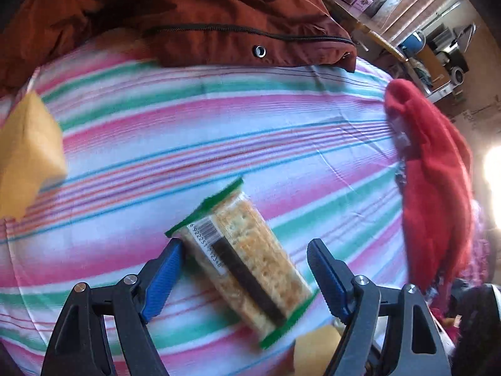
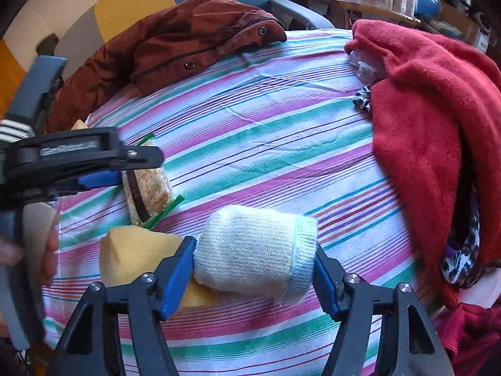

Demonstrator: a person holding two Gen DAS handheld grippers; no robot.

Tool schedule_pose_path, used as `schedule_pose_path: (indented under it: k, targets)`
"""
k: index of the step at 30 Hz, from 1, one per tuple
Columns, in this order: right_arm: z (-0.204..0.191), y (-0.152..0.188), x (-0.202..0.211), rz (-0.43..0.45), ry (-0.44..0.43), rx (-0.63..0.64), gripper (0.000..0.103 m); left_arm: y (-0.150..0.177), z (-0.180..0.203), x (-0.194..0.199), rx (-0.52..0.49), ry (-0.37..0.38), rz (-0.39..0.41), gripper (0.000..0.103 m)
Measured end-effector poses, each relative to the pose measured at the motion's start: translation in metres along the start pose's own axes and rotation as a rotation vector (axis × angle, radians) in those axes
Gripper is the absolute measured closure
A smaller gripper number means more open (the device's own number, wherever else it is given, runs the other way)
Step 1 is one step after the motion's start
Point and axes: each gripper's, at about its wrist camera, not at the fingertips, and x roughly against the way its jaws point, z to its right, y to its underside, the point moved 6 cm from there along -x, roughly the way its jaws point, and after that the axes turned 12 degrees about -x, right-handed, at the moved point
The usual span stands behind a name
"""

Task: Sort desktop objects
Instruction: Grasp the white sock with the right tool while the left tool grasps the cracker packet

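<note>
A cracker packet (image 1: pixel 244 260) with green ends and a barcode lies on the striped cloth (image 1: pixel 219 131). My left gripper (image 1: pixel 244 247) is open, its blue fingers either side of the packet, the left finger close to its edge. In the right wrist view the packet (image 2: pixel 147 194) lies under the left gripper (image 2: pixel 103 169). My right gripper (image 2: pixel 253 250) is shut on a rolled white sock (image 2: pixel 256 247), held between both blue pads. A yellow sponge (image 2: pixel 141 250) lies just left of the sock.
A rust-brown jacket (image 2: pixel 175 50) lies at the far side of the table. A red towel (image 2: pixel 432 119) is heaped at the right, over patterned cloth. Another yellow sponge (image 1: pixel 28 153) sits at the left. Shelves and clutter stand beyond the table.
</note>
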Motion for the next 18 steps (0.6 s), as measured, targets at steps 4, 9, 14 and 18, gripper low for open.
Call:
schedule_pose_path:
  k: [4, 9, 14, 18]
  targets:
    - [-0.003, 0.002, 0.001, 0.002, 0.007, 0.013, 0.034, -0.003, 0.013, -0.009, -0.129, -0.092, -0.003, 0.02]
    - [-0.005, 0.002, 0.004, 0.021, 0.021, 0.037, 0.034, 0.008, 0.024, -0.015, -0.326, -0.189, 0.0, 0.014]
    - [-0.002, 0.0, 0.007, 0.038, 0.037, 0.034, 0.034, 0.013, 0.013, -0.01, -0.31, -0.181, -0.001, 0.016]
    - [0.002, -0.003, 0.01, 0.054, 0.039, 0.018, 0.034, 0.019, 0.005, -0.001, -0.308, -0.194, 0.031, 0.034]
